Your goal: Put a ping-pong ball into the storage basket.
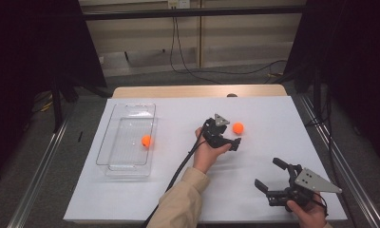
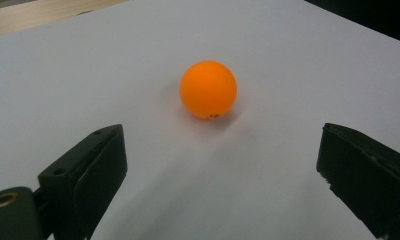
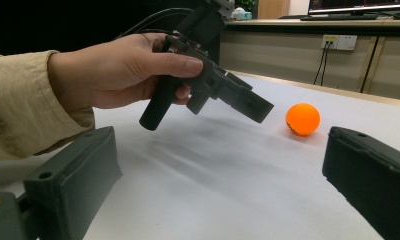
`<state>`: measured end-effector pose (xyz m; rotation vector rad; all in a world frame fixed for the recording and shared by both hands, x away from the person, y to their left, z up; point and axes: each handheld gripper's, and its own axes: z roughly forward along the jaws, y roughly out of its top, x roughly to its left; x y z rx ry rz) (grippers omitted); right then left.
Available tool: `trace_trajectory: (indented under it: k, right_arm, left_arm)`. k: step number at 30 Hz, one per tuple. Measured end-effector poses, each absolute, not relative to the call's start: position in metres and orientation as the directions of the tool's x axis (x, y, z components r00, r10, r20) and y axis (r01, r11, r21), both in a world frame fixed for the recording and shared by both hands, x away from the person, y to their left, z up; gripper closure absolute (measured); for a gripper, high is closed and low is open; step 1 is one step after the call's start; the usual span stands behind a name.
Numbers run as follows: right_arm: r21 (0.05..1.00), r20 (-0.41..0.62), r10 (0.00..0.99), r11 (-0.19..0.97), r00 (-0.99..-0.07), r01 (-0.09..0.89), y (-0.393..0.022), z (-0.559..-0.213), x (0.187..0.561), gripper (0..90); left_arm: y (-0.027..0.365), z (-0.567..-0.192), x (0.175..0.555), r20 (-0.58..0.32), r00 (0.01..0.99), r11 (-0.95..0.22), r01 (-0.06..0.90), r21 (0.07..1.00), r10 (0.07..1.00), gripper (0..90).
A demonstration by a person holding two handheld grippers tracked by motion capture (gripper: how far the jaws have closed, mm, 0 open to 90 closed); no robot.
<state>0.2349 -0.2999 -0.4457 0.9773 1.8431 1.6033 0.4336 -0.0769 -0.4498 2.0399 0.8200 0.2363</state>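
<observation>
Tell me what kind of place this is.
Probably a lab or office room set up for recording: a table under a white sheet, framed by black curtains and a metal rail, with cables and wall sockets behind.

Two orange balls: one ball point(image 1: 238, 128) lies on the white sheet right of centre in the high view, the other ball point(image 1: 146, 140) sits inside the tray at centre left. One clear plastic tray point(image 1: 113, 137), left of centre. Two grippers: the left gripper point(image 1: 235, 142) at the middle of the frame, the right gripper point(image 1: 269, 175) at lower right. One table point(image 1: 197, 90), one white sheet point(image 1: 269, 114) over it
</observation>
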Motion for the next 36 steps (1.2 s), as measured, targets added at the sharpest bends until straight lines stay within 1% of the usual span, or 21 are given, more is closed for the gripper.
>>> trace_trajectory:
  k: [16, 36]
  right_arm:
    - [0.981, 0.081, 0.784, 0.047, -0.615, 0.189, -0.300, -0.446, 0.235, 1.2]
    - [0.980, 0.082, 0.784, 0.047, -0.616, 0.191, -0.300, -0.446, 0.235, 1.2]
  left_arm:
    - [-0.080, -0.452, 0.441, -0.126, 0.750, -0.375, 0.460, 0.805, 0.649, 6.1]
    - [-0.088, -0.453, 0.446, -0.140, 0.749, -0.370, 0.469, 0.802, 0.647, 6.0]
